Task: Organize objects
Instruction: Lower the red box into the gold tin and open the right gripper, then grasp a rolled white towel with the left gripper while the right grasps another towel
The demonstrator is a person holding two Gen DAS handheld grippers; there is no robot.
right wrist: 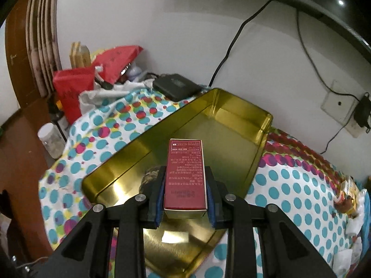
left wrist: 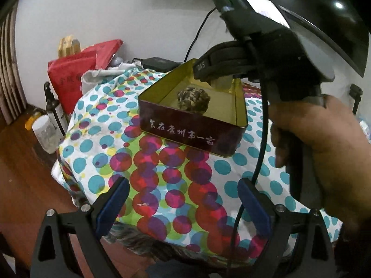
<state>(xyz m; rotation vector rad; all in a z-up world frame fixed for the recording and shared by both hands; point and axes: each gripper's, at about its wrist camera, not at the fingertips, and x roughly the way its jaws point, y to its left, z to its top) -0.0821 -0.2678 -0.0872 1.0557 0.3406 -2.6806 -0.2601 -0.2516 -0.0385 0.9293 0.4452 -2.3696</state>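
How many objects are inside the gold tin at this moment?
1 lies inside: a braided ball on the floor of the tin. The red box is above the tin, held in the right gripper, not set down. The gripper may hide others.

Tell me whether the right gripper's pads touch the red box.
Touching. The right wrist view shows the right gripper with blue pads pressed against both sides of the red box.

White Chinese script is running along tin (left wrist: 185,136) near side; "DAS" is showing on right gripper (left wrist: 200,67); red box (right wrist: 185,173) print too small.
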